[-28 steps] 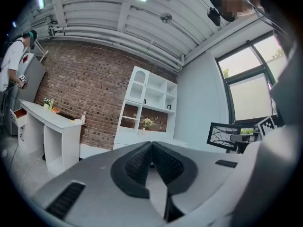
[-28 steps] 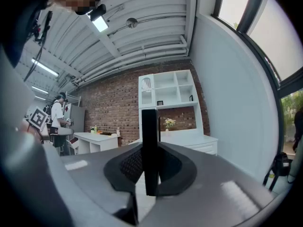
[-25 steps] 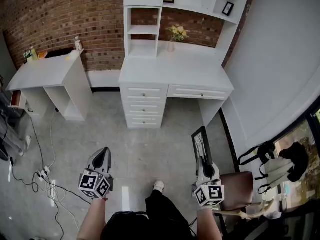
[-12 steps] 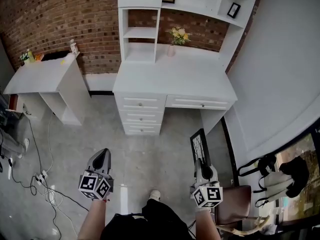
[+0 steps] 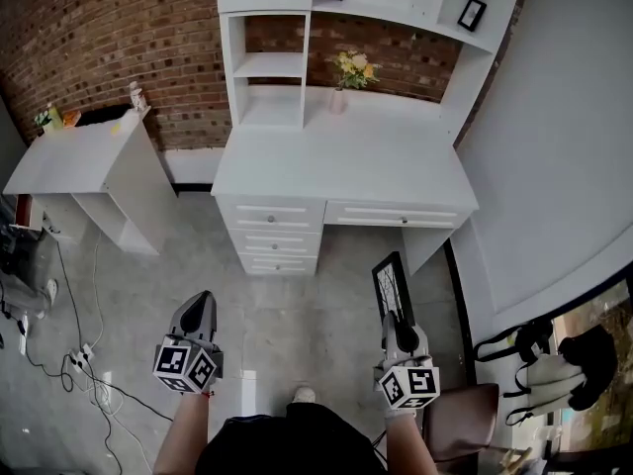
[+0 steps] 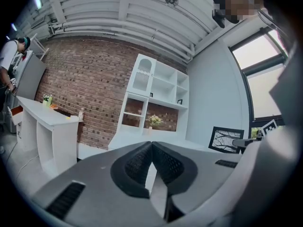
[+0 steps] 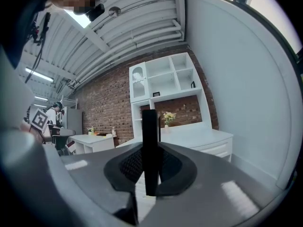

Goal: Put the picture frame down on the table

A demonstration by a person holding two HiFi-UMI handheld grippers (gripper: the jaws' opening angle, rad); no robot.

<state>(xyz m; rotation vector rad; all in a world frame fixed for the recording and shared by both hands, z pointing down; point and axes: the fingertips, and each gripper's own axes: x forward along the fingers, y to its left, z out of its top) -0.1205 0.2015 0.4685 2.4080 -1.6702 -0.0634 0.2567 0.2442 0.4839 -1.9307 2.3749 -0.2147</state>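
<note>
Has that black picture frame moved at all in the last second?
Yes. The picture frame, gripped by the right gripper, has come nearer the white desk; the floor gap between them has shrunk.

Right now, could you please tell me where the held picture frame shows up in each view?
Head view: picture frame lower right, upright in the right gripper.
Left gripper view: picture frame at mid right, face showing.
Right gripper view: picture frame centre, edge-on between the jaws.
Shared landmark: yellow flowers on the white desk.

Home study room: brick wall (image 5: 99,38), white drawer desk (image 5: 356,161), shelves (image 5: 272,67), flowers (image 5: 352,67).
</note>
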